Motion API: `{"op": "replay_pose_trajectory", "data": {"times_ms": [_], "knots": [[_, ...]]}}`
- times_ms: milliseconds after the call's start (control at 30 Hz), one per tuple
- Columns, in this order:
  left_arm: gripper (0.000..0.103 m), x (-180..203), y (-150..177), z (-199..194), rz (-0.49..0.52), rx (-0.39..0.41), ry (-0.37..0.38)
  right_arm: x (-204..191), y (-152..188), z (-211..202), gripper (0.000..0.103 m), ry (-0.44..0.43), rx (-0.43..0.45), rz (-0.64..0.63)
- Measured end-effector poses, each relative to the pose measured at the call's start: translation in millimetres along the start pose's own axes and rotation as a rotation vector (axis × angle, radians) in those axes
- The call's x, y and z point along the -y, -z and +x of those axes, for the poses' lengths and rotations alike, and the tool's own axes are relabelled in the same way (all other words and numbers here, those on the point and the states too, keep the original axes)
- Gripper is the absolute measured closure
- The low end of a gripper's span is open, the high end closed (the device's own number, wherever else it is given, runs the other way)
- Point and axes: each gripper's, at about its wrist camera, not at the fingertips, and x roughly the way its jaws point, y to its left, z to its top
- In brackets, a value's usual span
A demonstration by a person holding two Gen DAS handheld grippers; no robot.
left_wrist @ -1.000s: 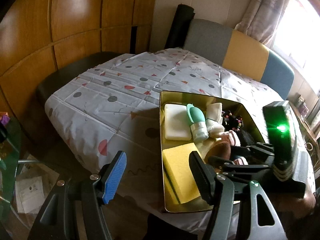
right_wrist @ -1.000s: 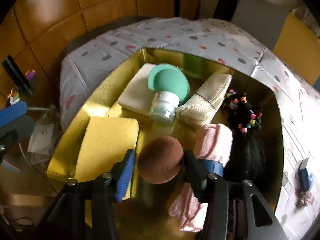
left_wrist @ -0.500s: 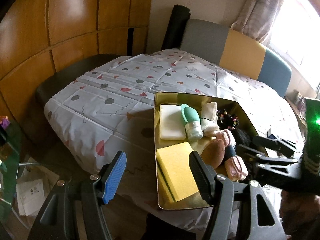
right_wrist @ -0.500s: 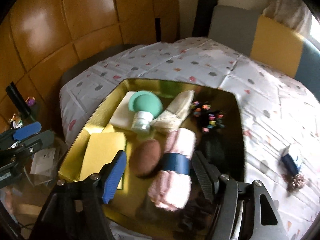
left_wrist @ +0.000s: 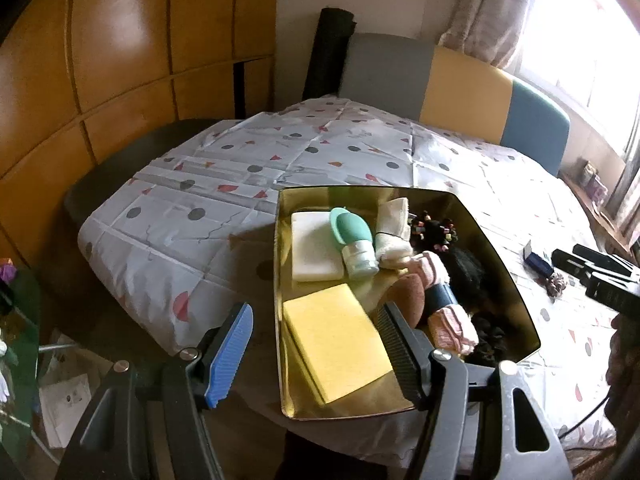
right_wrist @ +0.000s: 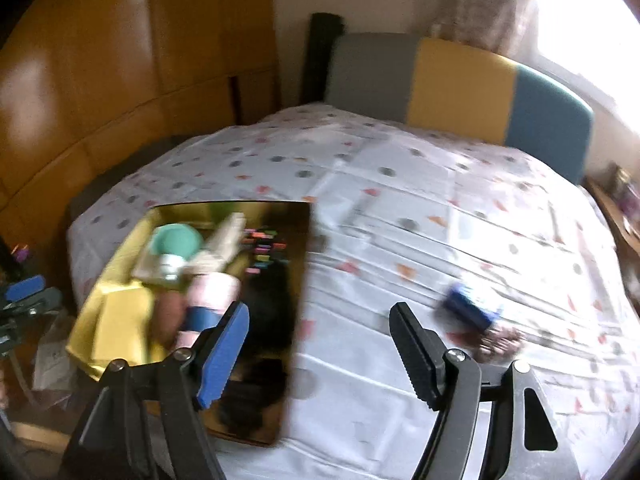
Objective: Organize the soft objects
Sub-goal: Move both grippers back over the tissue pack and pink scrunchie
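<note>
Blue ribbed padding lines one of the right gripper's (right_wrist: pixel 318 354) fingers and black ribbing the other; they stand spread wide with nothing between them, over bare patterned tablecloth (right_wrist: pixel 400 216) on the worktop. Just ahead and to the right of those fingers lie a small blue box-like item (right_wrist: pixel 468 308) and a dark, bunched scrunchie-like thing (right_wrist: pixel 500 340) touching it; the view is smeared, so their exact make cannot be told. To the left of the fingers sits the gold tray (right_wrist: pixel 298 280), where the task's soft things are gathered. The left gripper (left_wrist: pixel 316 354) is likewise wide open and empty, held near the tray's (left_wrist: pixel 278 280) near left corner, its black finger above the yellow sponge (left_wrist: pixel 336 344). Beyond that, further from the fingers, lie a brown puff (left_wrist: pixel 412 296), a pink rolled cloth with a dark band (left_wrist: pixel 440 296), a white foam block (left_wrist: pixel 312 248), a teal squeeze bottle (left_wrist: pixel 352 240), a cream rolled cloth (left_wrist: pixel 394 232) and black hair ties with coloured beads (left_wrist: pixel 436 228). Judging by the layout, the step in hand is fetching the loose pieces to the right. To do it well, the right gripper should come down squarely over the scrunchie, close low so the soft bunch is pinched through its middle rather than skimmed, and avoid nudging the blue item away.
</note>
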Motion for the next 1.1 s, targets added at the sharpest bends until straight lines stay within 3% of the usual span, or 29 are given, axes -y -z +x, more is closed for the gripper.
{"op": "replay_pose_trajectory", "data": {"times_ms": [400, 633, 833, 1100], "knots": [[0.037, 36.4, -3.6, 3.1, 0.078, -0.013, 0.039, 138.4, 35.7, -2.6, 0.029, 0.260, -0.025, 0.196], [0.037, 70.7, -13.5, 8.4, 0.128, -0.031, 0.118, 210.1, 70.3, 3.6, 0.029, 0.371, -0.076, 0.450], [0.037, 115.6, -24.0, 12.0, 0.194, -0.045, 0.206, 239.6, 82.9, -5.1, 0.029, 0.395, -0.083, 0.610], [0.037, 194.0, -31.7, 19.1, 0.330, -0.059, 0.308, 250.5, 90.9, -6.5, 0.029, 0.401, -0.102, 0.701]]}}
